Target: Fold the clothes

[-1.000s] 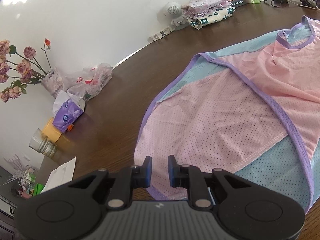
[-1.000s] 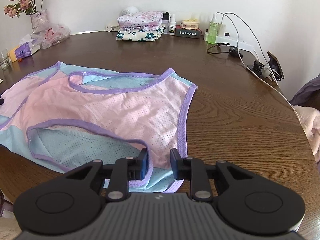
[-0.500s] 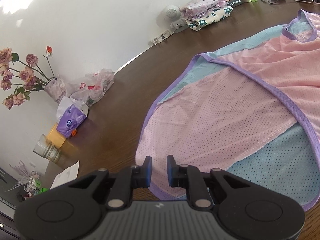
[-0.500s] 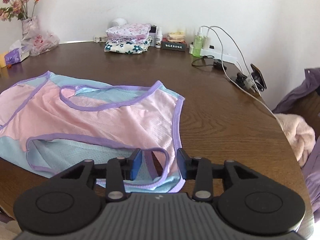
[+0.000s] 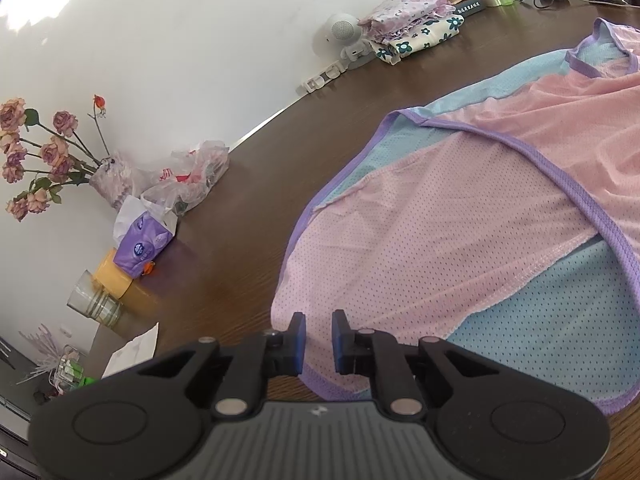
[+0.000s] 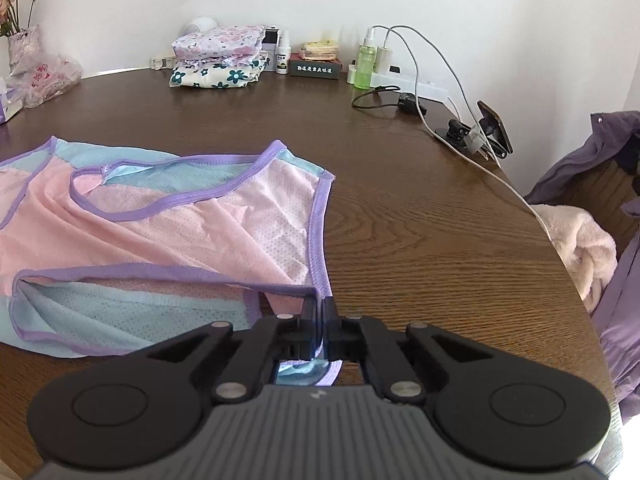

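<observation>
A pink and light-blue mesh top with purple trim lies spread on the brown wooden table; it also shows in the right wrist view. My left gripper is open, its fingers either side of the top's near purple hem corner. My right gripper is shut on the top's purple-trimmed edge at the near right corner, and the cloth there is pulled up a little.
Folded floral clothes are stacked at the back by the wall. Bottles, a power strip and cables sit back right. A flower vase, plastic bag, tissue pack and glass jar sit at the left. A purple jacket hangs right.
My right gripper opened around the top's corner edge and has now closed on it. My left gripper crept forward over the hem, still open.
</observation>
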### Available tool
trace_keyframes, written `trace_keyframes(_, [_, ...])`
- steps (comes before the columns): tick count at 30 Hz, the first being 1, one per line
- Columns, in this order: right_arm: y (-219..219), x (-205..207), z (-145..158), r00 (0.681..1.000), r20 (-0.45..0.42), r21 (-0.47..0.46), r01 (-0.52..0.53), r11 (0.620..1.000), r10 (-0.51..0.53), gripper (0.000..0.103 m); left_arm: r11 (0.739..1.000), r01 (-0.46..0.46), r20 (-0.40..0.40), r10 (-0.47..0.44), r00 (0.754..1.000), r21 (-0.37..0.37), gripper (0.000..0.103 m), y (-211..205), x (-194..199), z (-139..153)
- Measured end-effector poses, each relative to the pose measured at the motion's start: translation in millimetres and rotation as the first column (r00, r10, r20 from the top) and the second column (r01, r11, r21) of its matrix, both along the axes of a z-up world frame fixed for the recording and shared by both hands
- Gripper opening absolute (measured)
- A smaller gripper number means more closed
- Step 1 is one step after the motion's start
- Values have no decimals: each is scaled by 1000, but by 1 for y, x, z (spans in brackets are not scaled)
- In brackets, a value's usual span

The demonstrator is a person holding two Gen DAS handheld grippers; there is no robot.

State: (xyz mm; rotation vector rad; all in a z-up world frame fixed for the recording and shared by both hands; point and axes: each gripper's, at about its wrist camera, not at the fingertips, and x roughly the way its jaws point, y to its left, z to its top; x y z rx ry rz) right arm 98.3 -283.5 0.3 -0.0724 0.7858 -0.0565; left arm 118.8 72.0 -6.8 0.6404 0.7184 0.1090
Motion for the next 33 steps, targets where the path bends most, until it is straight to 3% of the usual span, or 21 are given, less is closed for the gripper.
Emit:
trace_keyframes(2, [2,-3,4,1000,13,14,-24,1000,24,11,1000,2,3,-2,1000,3,11,1,0,0])
trace_keyframes(4, [9,-8,10,998,31,5,-62,998,62,28,1000,6,4,-6,1000,8,11,0,-1,-1])
trace_keyframes(7, [23,-11,23,991,58,-17,-123,992,124,38,1000,11,2,-11,1000,11,9,0,-1,-1])
trace_keyframes(12, [33,16,38,981,79,56,-182,982,177,41,1000,18,1,-18,1000,19,4,-3,-1,-3])
trace_keyframes(18, [30,91,26,985,-39,249,-154,956,169,41,1000,19,-1,-19,1000,-5,4,0,-2,-1])
trace_keyframes(20, [33,107,22,981,-73,271,-155,950,180,41,1000,21,-3,-21,1000,-15,6,2,-1,0])
trace_keyframes(22, [44,112,24,969,-76,231,-213,949,236,41,999,26,-7,-27,1000,-32,15,6,0,4])
trace_keyframes(24, [57,113,27,946,-68,179,-301,937,317,42,996,35,-9,-36,999,-79,41,12,0,13])
trace_keyframes(25, [62,112,29,934,-75,150,-336,930,350,43,994,35,-10,-36,999,-107,61,15,1,18])
trace_keyframes(26, [67,111,29,920,-84,130,-369,920,382,44,990,40,-5,-41,999,-138,67,18,1,24])
trace_keyframes(30, [85,109,26,871,-134,68,-468,881,473,46,977,42,35,-35,999,-209,69,24,5,44])
trace_keyframes(33, [87,112,22,872,-156,22,-467,884,465,48,960,32,27,-26,999,-278,69,27,11,51])
